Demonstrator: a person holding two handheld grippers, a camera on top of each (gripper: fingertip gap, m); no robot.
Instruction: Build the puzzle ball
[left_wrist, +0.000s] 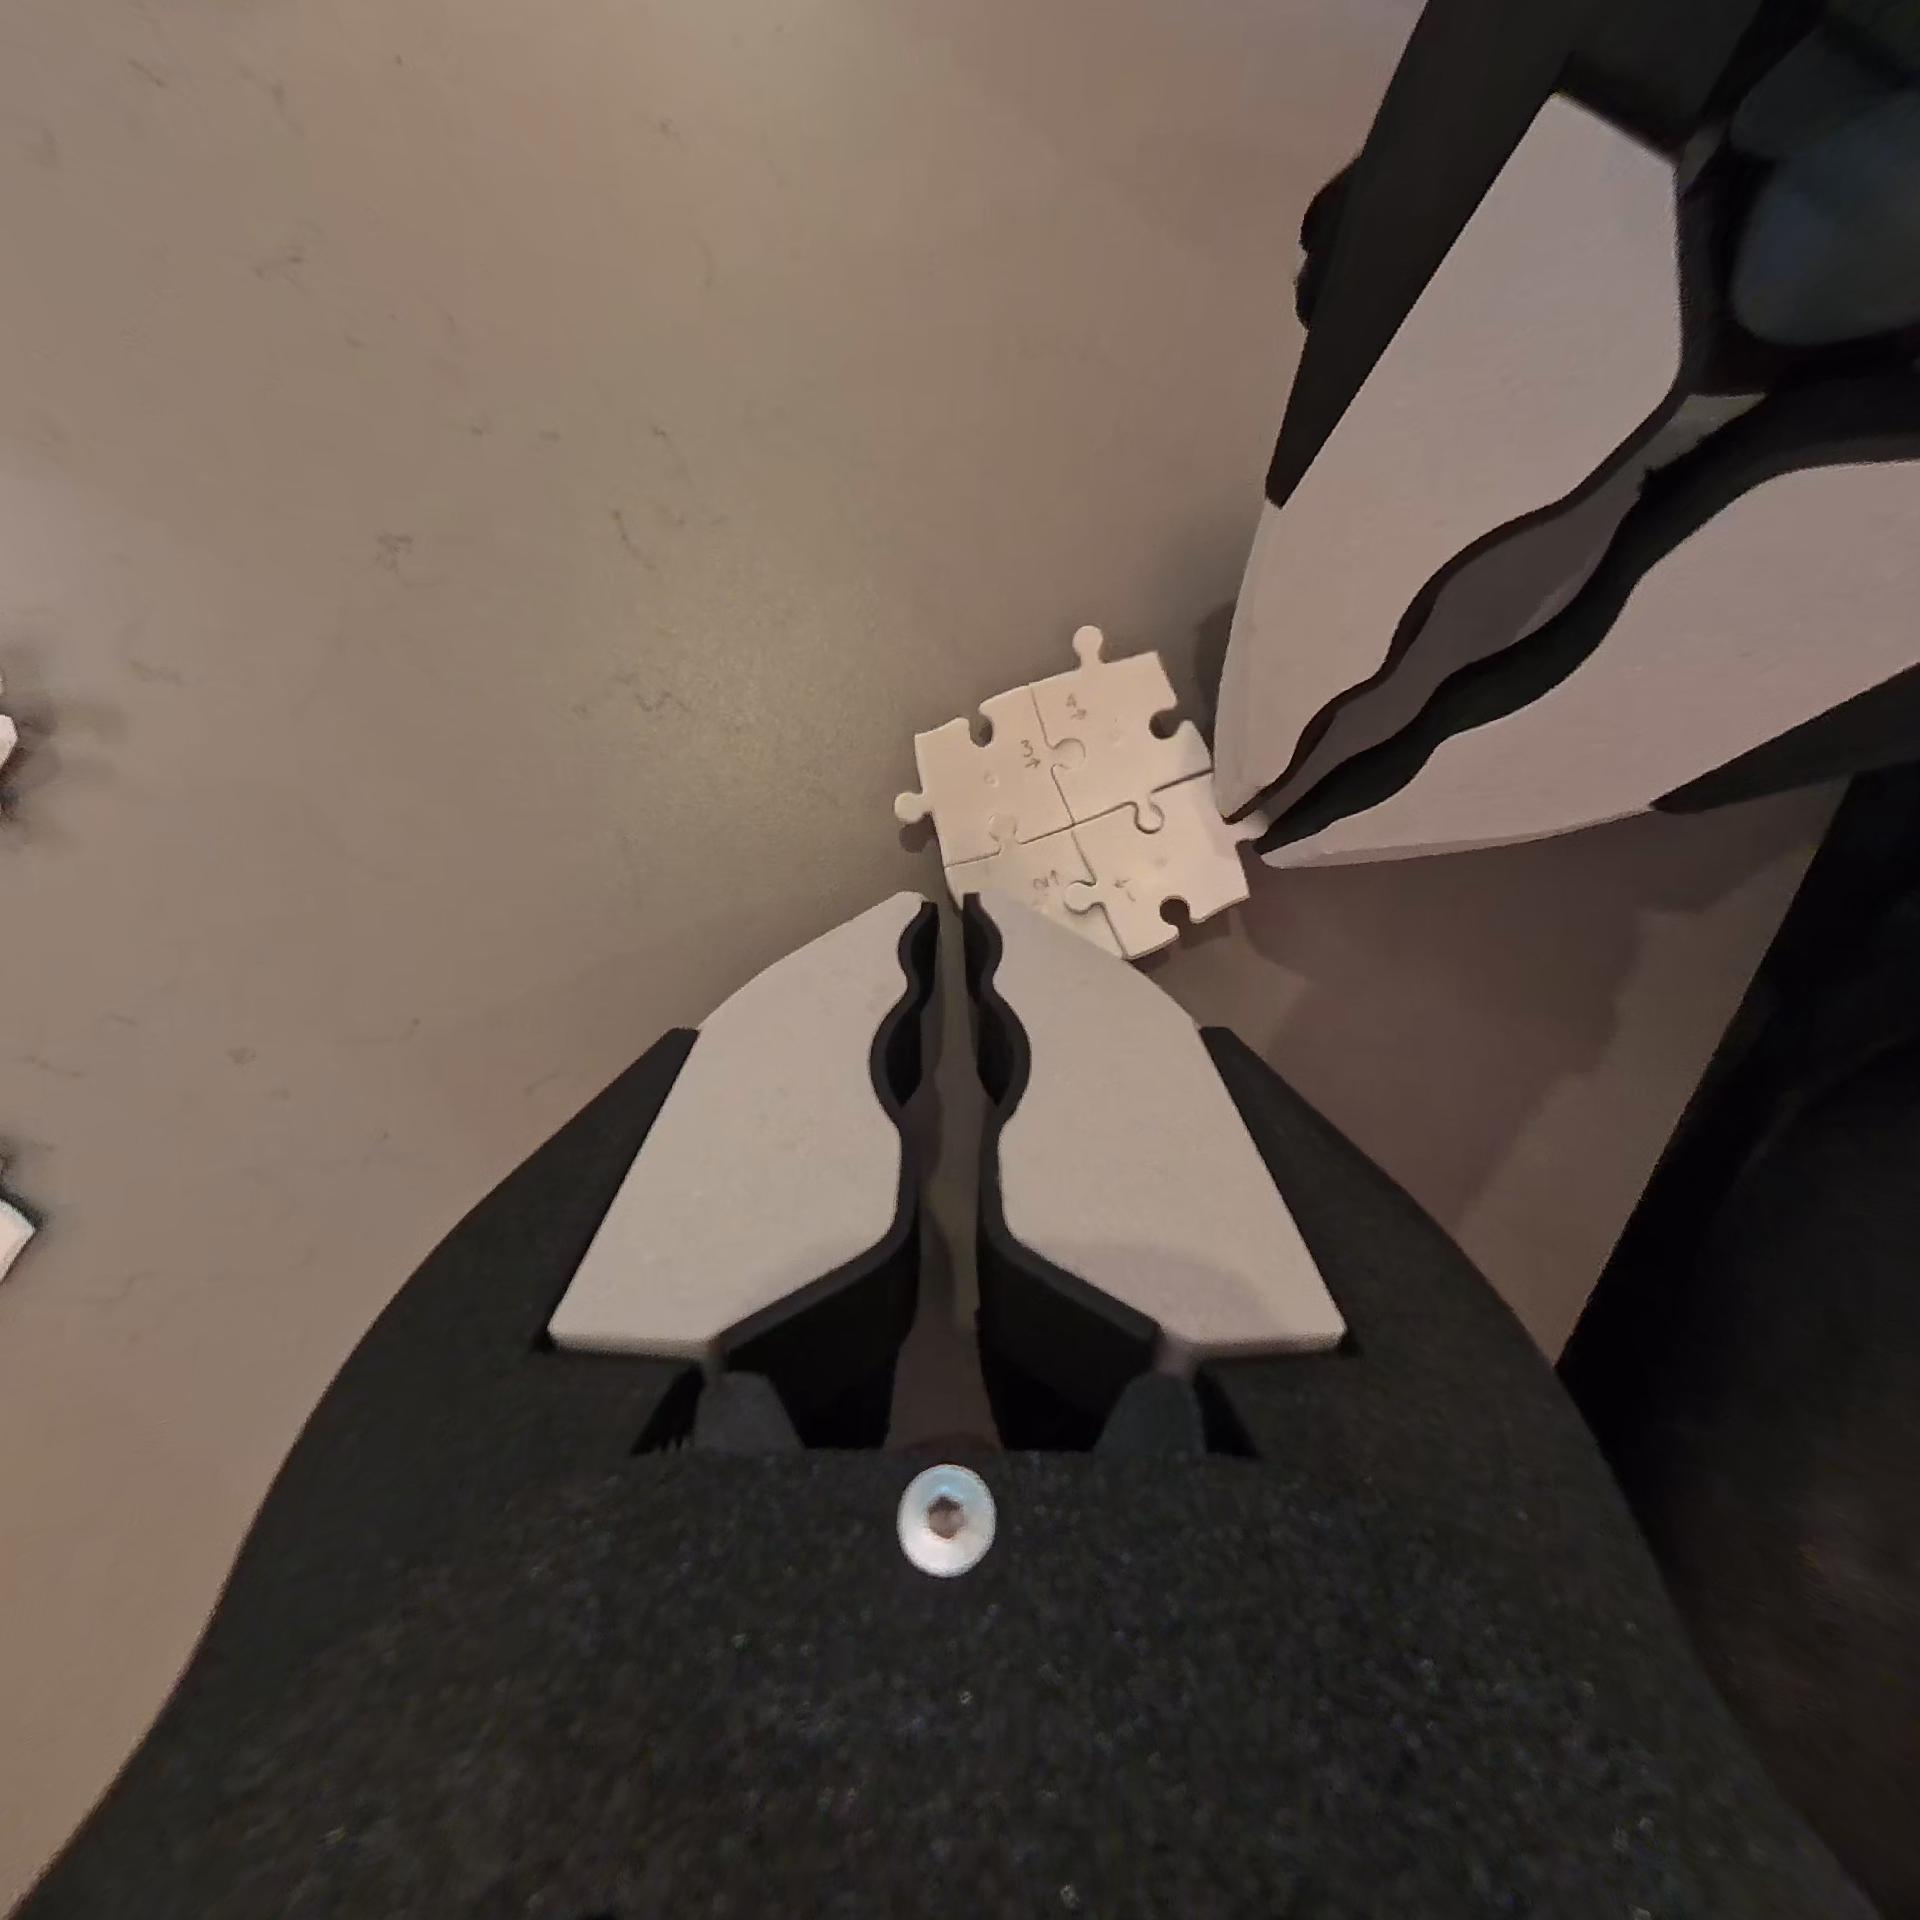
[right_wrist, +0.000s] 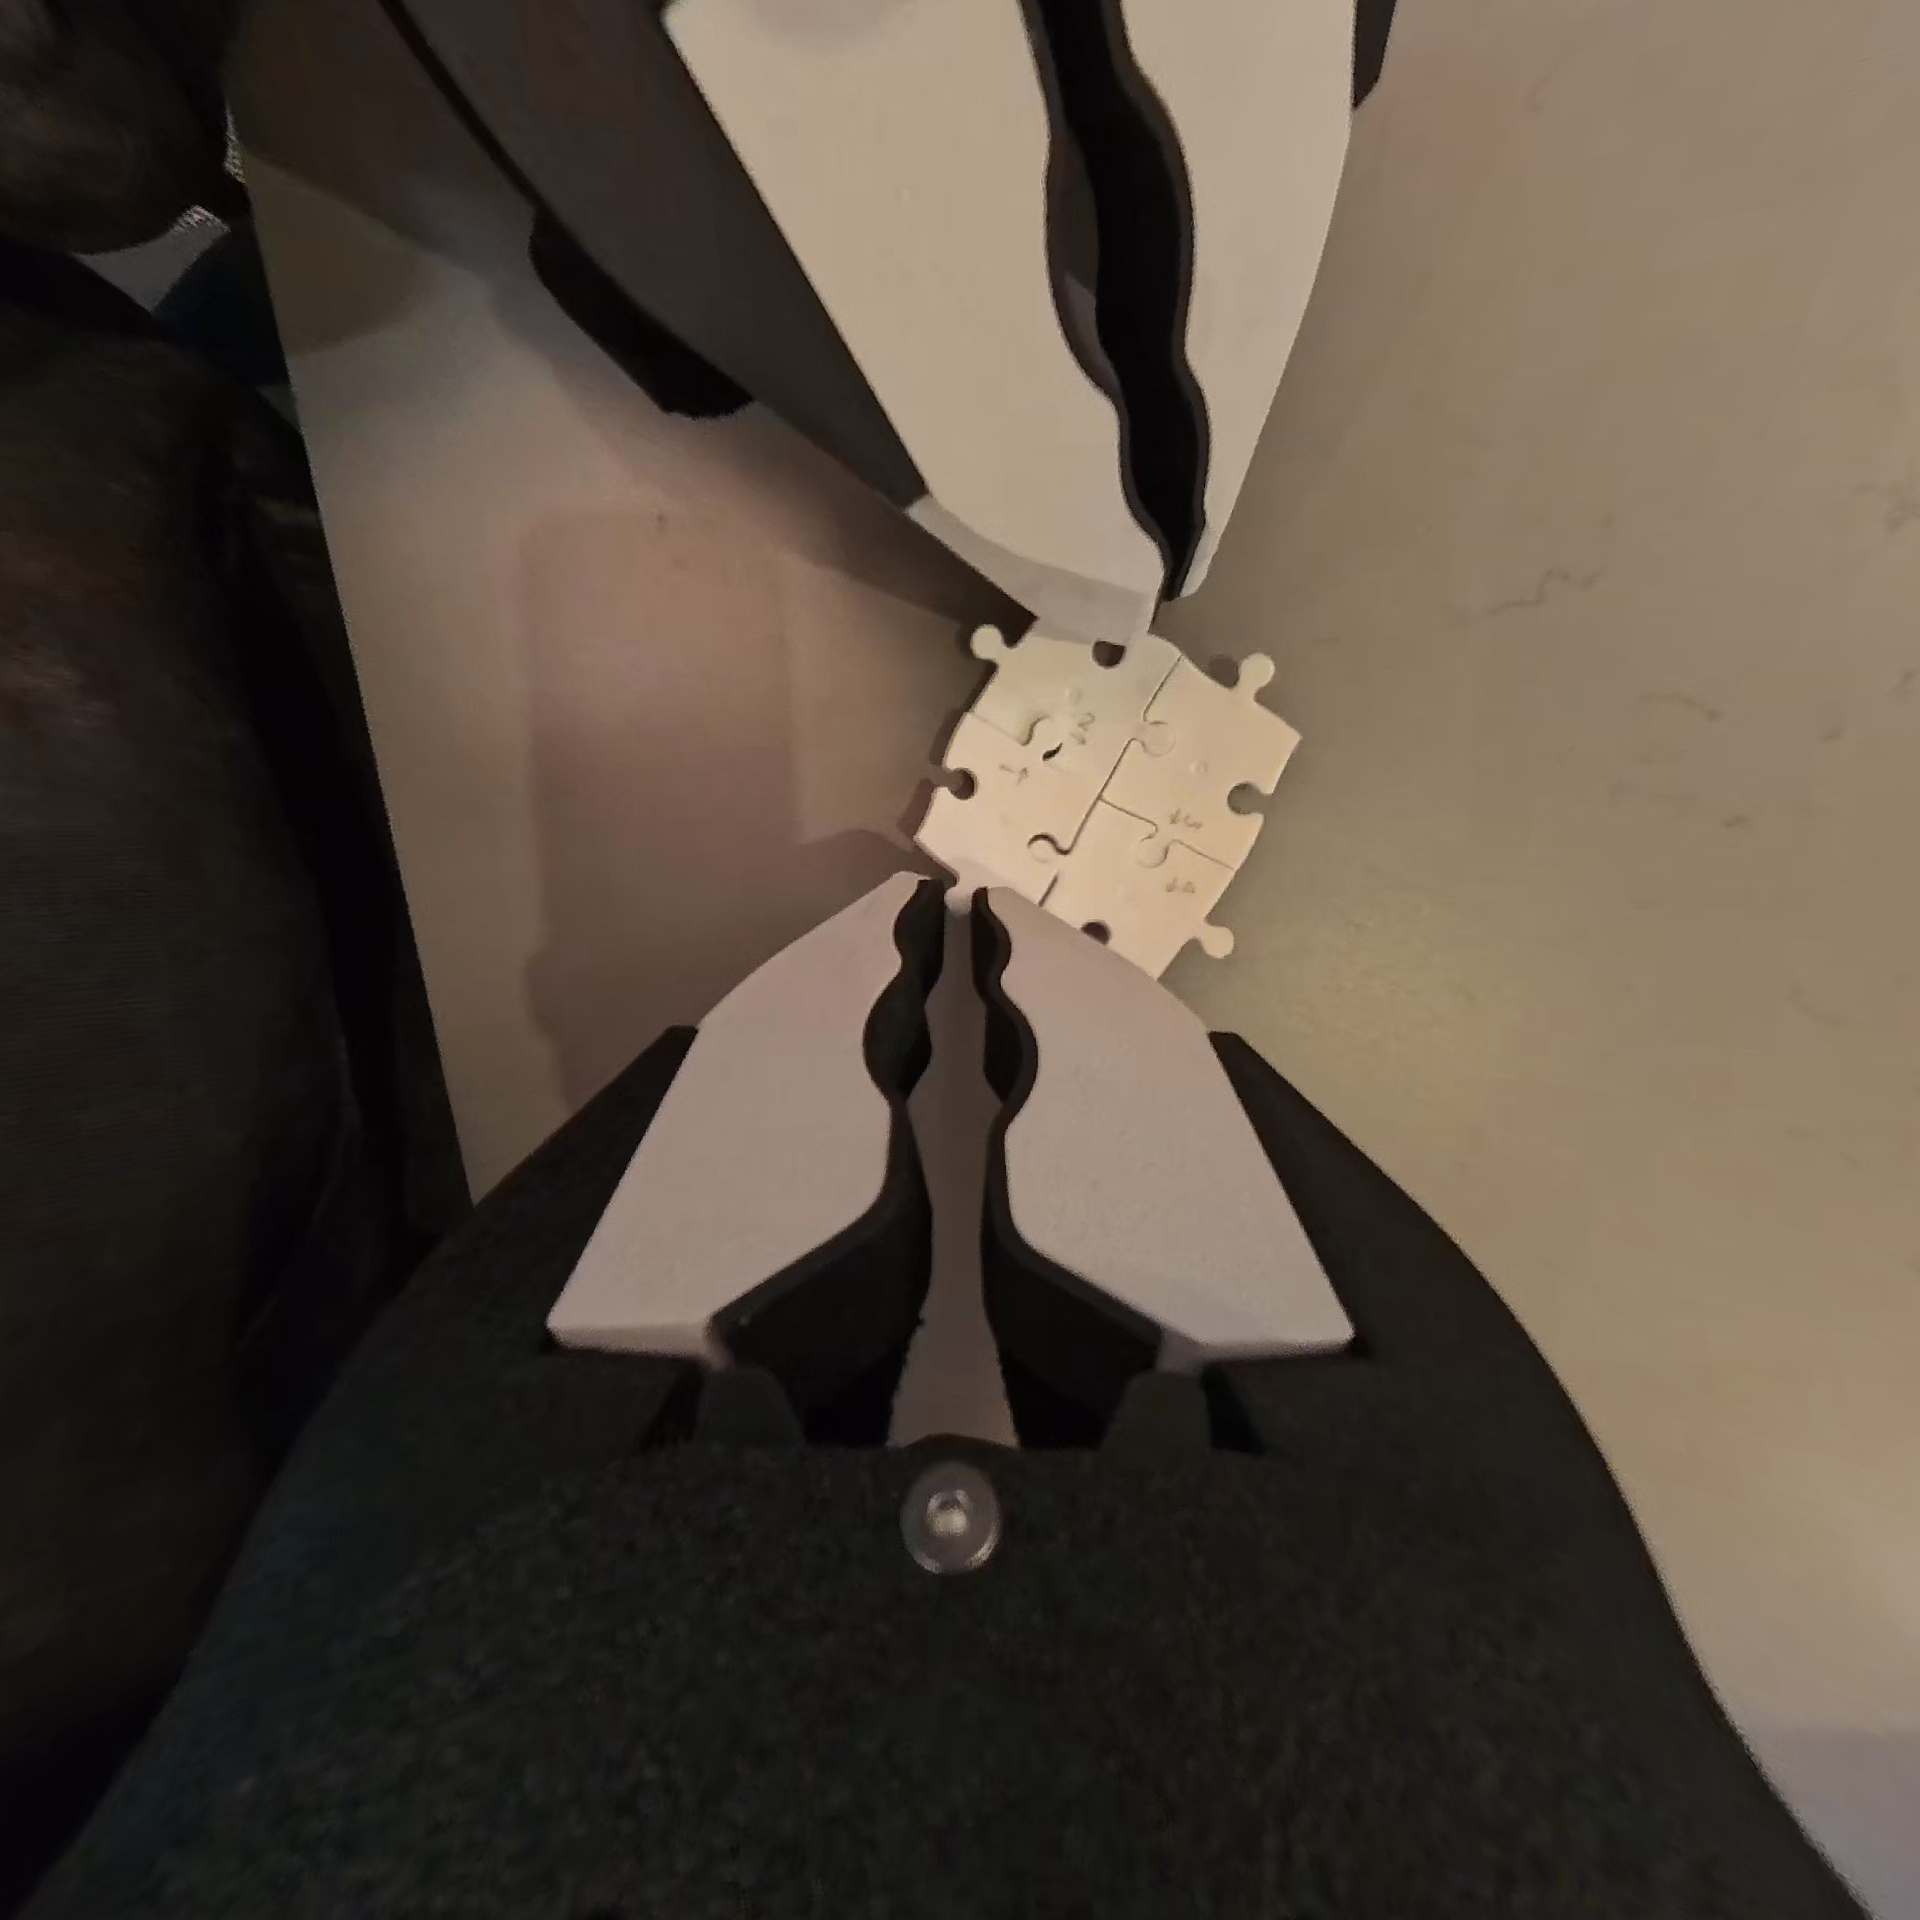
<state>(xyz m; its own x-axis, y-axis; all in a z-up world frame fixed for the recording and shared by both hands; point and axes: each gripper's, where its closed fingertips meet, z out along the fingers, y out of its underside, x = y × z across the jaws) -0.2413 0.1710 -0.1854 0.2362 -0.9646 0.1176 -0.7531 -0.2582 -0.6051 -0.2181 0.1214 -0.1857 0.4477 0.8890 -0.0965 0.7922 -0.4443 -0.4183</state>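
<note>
Presently, as found:
Table (left_wrist: 520, 416): plain grey-beige surface; it bears all items seen. No container is in either view.
Left gripper (left_wrist: 951, 902): black body, pale grey fingers. Jaws nearly together with a thin gap; tips at the near corner of the puzzle panel. Whether they pinch that corner cannot be told. In the right wrist view it comes in from the top (right_wrist: 1158, 608), its tips at the panel's far edge.
Right gripper (right_wrist: 961, 891): same build, jaws nearly together, tips at the panel's near left corner. In the left wrist view (left_wrist: 1252, 826) the tips close on a small tab at the panel's right edge.
Puzzle panel (left_wrist: 1075, 800): four white interlocked pieces forming a rough square, on the table between the two grippers. No clear long axis; it sits corner-on to both cameras (right_wrist: 1112, 795). Slightly domed, printed face up.
Loose pieces (left_wrist: 10, 1231): white, at the left edge of the left wrist view, well apart from the panel.
</note>
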